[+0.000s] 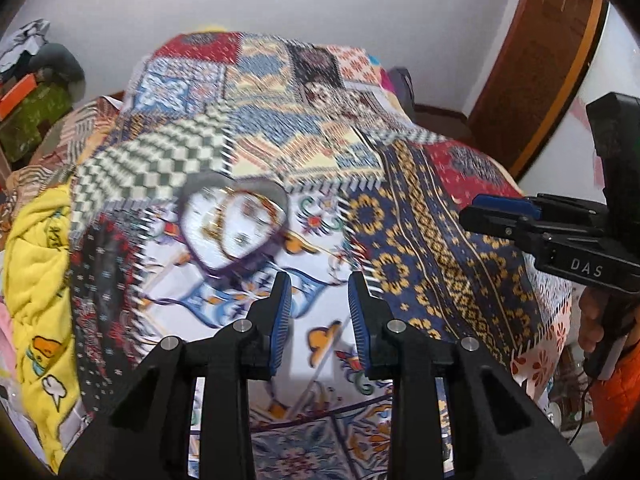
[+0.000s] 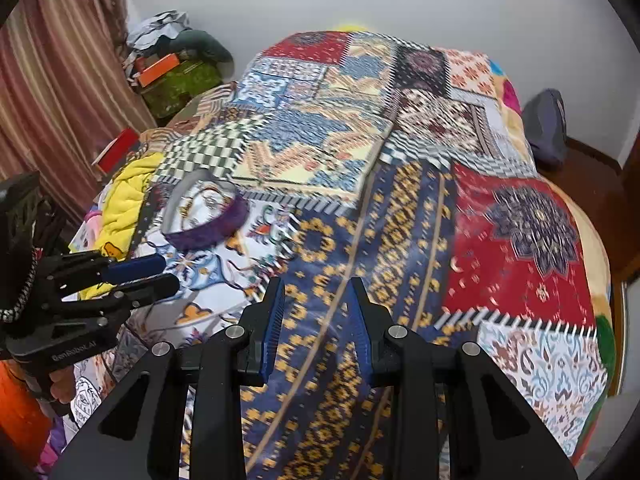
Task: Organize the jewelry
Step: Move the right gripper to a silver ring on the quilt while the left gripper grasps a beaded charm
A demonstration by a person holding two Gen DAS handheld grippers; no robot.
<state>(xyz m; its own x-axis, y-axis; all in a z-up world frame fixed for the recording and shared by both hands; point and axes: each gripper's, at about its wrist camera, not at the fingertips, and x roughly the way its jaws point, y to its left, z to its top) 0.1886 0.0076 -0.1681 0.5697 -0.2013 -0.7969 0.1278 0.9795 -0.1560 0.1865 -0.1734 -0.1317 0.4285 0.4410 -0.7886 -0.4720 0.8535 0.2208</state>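
Observation:
A heart-shaped purple jewelry box with a white inside lies open on the patchwork bedspread. Small gold pieces show blurred inside it. It also shows in the right wrist view. My left gripper is open and empty, a little short of the box and to its right. My right gripper is open and empty over the blue-and-gold patch, well right of the box. Each gripper shows in the other's view: the right one, the left one.
A yellow cloth lies bunched at the bed's left edge. A green box and clutter stand by the wall at far left, beside a striped curtain. A wooden door is at the right.

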